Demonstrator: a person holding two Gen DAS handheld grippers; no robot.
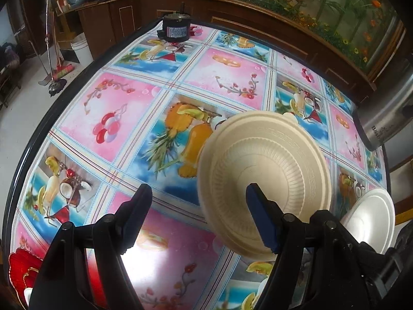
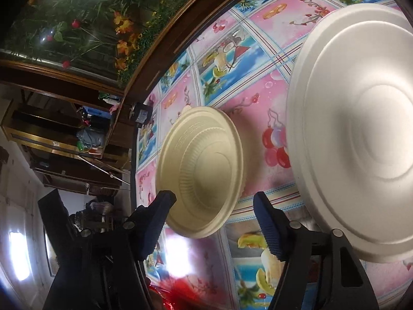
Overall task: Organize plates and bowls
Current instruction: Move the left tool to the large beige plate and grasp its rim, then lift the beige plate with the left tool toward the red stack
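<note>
The left gripper [image 1: 198, 214] hangs over the table with its two black, blue-padded fingers [image 1: 260, 219] spread wide, nothing between them. Its right finger overlaps the near rim of a cream ribbed disposable bowl [image 1: 265, 178], which sits on the table; whether pad and rim touch cannot be told. To the right of that bowl, near the table edge, lies a white smooth foam plate [image 1: 371, 219], partly hidden behind the gripper body.

The right gripper [image 2: 214, 206] is likewise spread, holding nothing. In its view the cream bowl [image 2: 204, 173] lies just ahead between the finger lines, and the white plate [image 2: 361, 129] fills the right side, close to the lens. A strip of bare cloth separates the two.

The round table with a glossy fruit-and-flower patterned cloth [image 1: 129, 118] has wide open surface left of the bowl, running to its dark rim. At the far edge stands a small black cylindrical motor [image 1: 176, 29]; a steel pot [image 1: 387, 118] stands at the right edge. Beyond are a wooden cabinet with a flower mural [image 1: 258, 7], a white bucket [image 1: 81, 49] and brooms [image 1: 58, 72] on the pale floor.
</note>
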